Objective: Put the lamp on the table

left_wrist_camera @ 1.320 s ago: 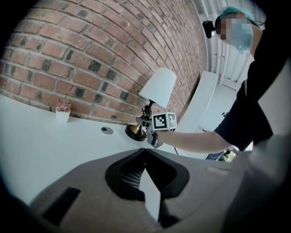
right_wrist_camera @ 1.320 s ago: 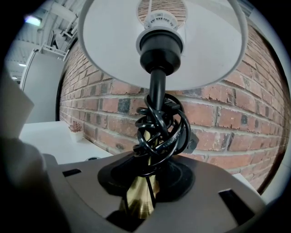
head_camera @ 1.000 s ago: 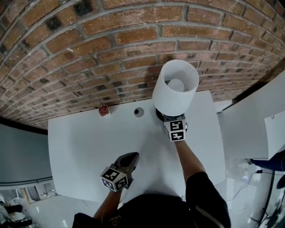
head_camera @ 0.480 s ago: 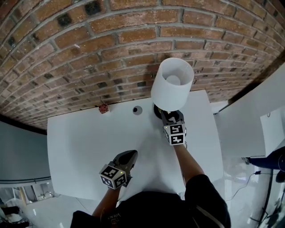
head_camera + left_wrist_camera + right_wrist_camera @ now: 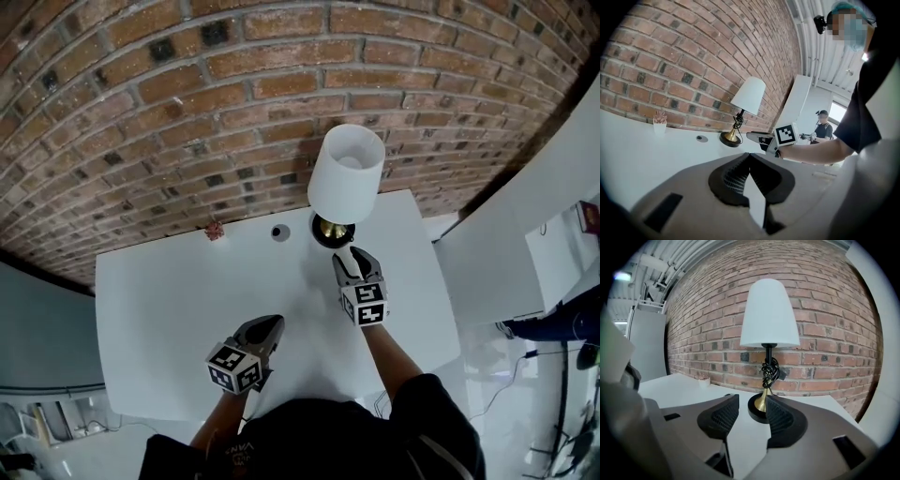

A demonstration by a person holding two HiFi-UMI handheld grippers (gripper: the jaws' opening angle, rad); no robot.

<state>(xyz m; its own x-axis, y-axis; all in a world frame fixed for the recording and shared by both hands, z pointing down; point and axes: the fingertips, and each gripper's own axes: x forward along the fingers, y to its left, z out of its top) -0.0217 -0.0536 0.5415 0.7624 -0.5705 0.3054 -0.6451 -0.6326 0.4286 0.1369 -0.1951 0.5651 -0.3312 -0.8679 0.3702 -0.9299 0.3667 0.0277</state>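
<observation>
Toward the upper middle of the head view, a table lamp with a white drum shade, thin black stem and brass foot on a round black base [image 5: 346,178] stands upright on the white rectangular table [image 5: 169,300], close to its far edge by the red brick wall [image 5: 187,112]. From above the shade covers the stem and most of the base, and only a dark and brass crescent shows beneath it. The right gripper view shows the lamp [image 5: 768,315] whole, with a black cord bunched round the stem; where the cord ends cannot be made out. Just below the lamp in the head view, the right gripper [image 5: 354,258] has its jaws wide apart with nothing between the pads, the base lying just beyond their tips. Lower left of centre, the left gripper [image 5: 267,330] has its jaws together and empty, well apart from the lamp. A small pink potted plant [image 5: 215,230] and a round grey table grommet [image 5: 280,232] sit left of the lamp. The person's dark top cuts off the table's near edge.
</observation>
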